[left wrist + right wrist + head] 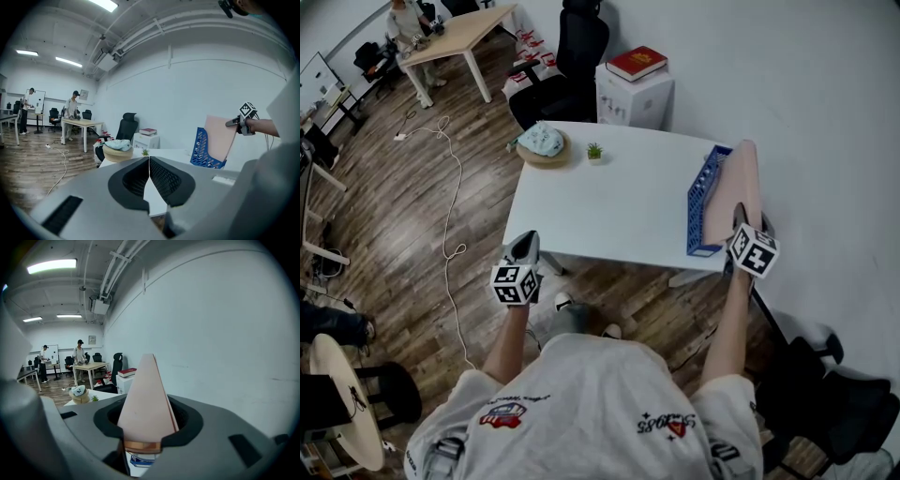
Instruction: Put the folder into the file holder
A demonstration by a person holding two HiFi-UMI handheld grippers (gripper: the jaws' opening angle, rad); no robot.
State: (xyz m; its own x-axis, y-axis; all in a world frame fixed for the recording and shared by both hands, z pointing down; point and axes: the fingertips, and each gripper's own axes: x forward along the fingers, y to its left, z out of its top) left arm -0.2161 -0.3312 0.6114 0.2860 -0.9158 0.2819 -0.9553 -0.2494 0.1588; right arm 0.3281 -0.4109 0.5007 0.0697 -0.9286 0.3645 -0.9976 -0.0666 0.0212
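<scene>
A pink folder (739,183) stands tilted at the table's right end, its lower edge inside the blue mesh file holder (705,197). My right gripper (739,220) is closed on the folder's near edge. In the right gripper view the folder (145,399) fills the gap between the jaws, and a bit of the blue holder (140,460) shows below it. The left gripper view shows the folder (220,136) leaning in the holder (202,147). My left gripper (523,246) hangs off the table's front left corner, shut (149,161) and empty.
The white table (609,206) carries a round basket with a cloth (543,142) and a small plant (594,151) at its far left. Behind it stand a black office chair (572,66) and a white box with a red book (636,64). A wall runs along the right.
</scene>
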